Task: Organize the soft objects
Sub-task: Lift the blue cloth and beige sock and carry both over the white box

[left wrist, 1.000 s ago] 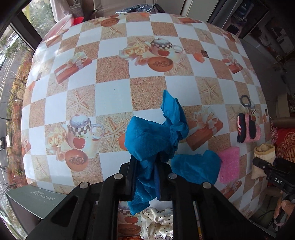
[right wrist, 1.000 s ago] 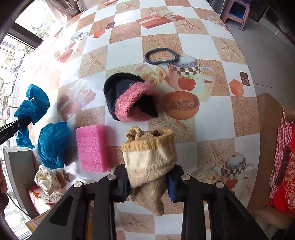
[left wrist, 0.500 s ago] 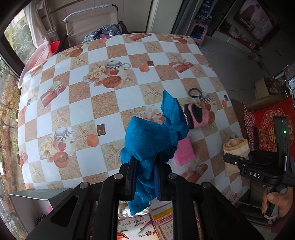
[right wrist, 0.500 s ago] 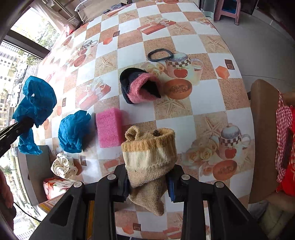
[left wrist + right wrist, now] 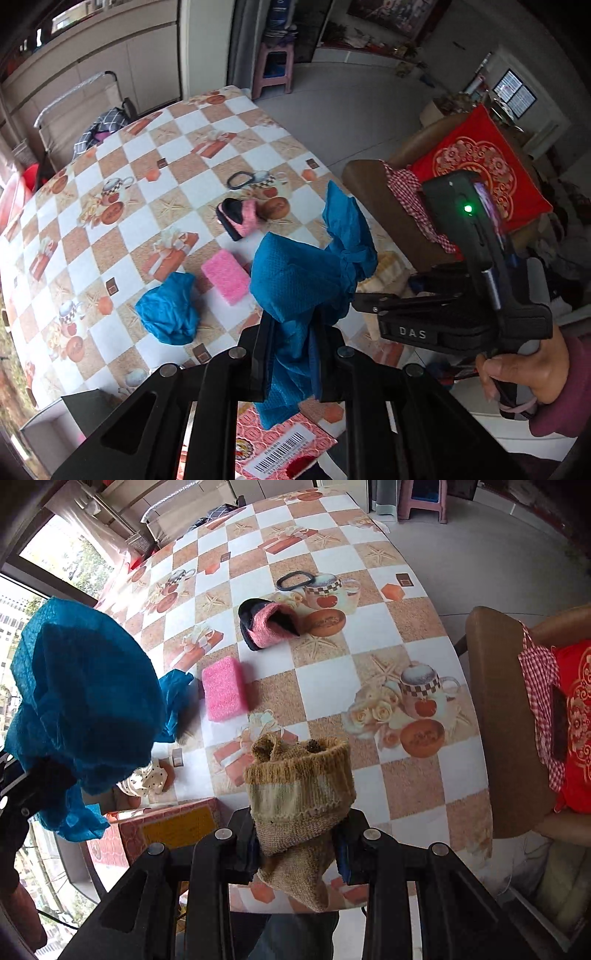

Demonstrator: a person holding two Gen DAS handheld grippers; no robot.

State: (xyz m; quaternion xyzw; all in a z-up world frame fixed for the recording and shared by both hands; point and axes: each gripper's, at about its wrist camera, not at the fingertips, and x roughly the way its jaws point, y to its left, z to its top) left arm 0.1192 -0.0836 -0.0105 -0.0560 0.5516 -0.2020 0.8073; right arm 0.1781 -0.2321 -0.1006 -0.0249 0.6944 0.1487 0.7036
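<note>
Blue cloth (image 5: 303, 280) and sock (image 5: 299, 805), apparently upright lengthwise

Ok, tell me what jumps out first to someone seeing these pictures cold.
The big crumpled blue cloth clamped in the left claw fills the foreground, held up above the checkered table. Next comes the tan knitted sock pinched in the right claw, hanging over the table's near edge. On the table behind them lie a bright pink sponge and a second blue cloth beside it.
</note>
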